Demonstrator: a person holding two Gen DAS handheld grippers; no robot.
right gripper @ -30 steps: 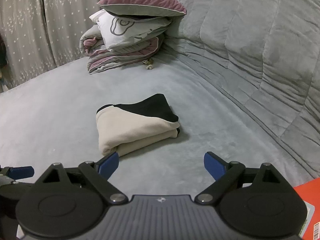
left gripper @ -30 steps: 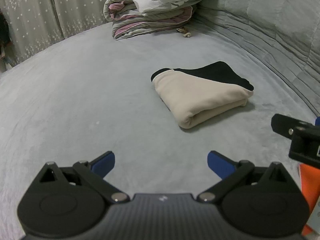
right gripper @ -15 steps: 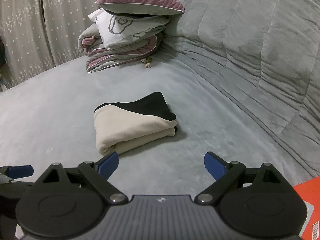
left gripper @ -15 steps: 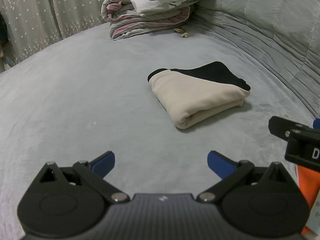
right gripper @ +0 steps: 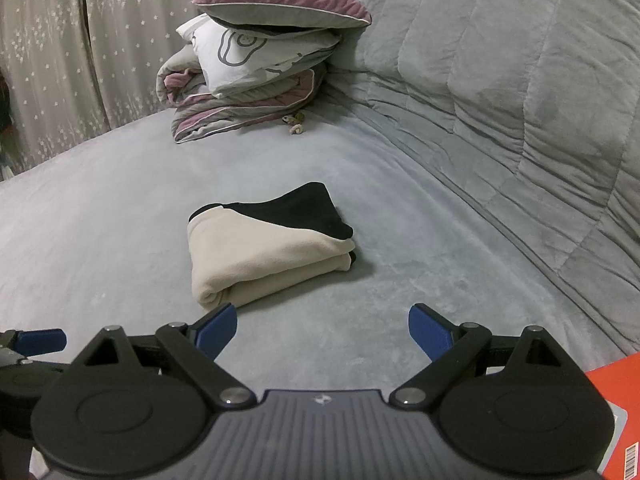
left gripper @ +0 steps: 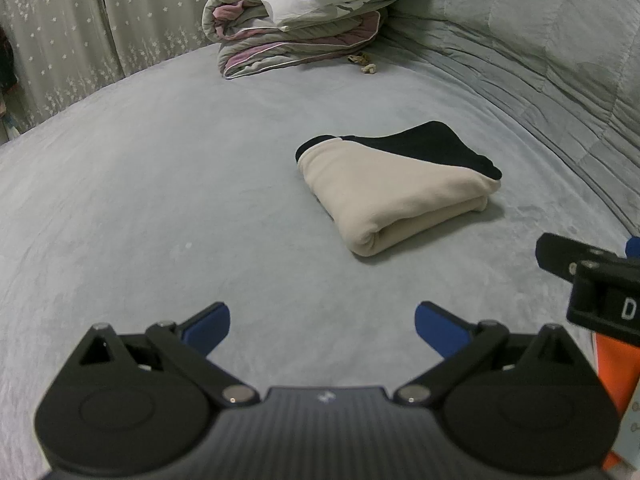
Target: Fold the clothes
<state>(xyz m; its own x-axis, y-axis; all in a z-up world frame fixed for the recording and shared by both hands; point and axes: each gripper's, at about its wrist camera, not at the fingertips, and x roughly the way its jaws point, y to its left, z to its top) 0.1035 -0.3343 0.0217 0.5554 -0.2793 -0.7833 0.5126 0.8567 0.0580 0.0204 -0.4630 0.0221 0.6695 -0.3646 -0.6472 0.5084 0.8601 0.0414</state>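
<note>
Cream and black fleece, a folded garment [left gripper: 396,192], lies on the grey bedspread [left gripper: 160,200] ahead of the left gripper [left gripper: 322,322] in the left wrist view. The blue fingers [left gripper: 208,326] are spread wide with nothing between them, well short of the garment. Compared with a second ago the garment sits slightly higher and farther off in this view, so the left gripper has drawn back a little. Part of the right gripper's black body shows at the right edge, nearer the camera than the garment, with something orange [left gripper: 612,372] below it. A stack of bedding and pillows [left gripper: 304,16] sits beyond the garment, against the quilted backrest [left gripper: 560,40].

In the right wrist view the same garment [right gripper: 268,248] lies just beyond the right gripper [right gripper: 322,330], whose fingers [right gripper: 430,334] are also spread and empty. Here too it has shifted a touch away since a second ago. The bedding stack [right gripper: 256,80] stands beyond it, and an orange box corner [right gripper: 616,400] shows nearer the camera than the garment, at lower right.

Both tools backing off from a compact, squared bundle suggests this garment is finished; the next step is probably fetching another, though none is in view.
</note>
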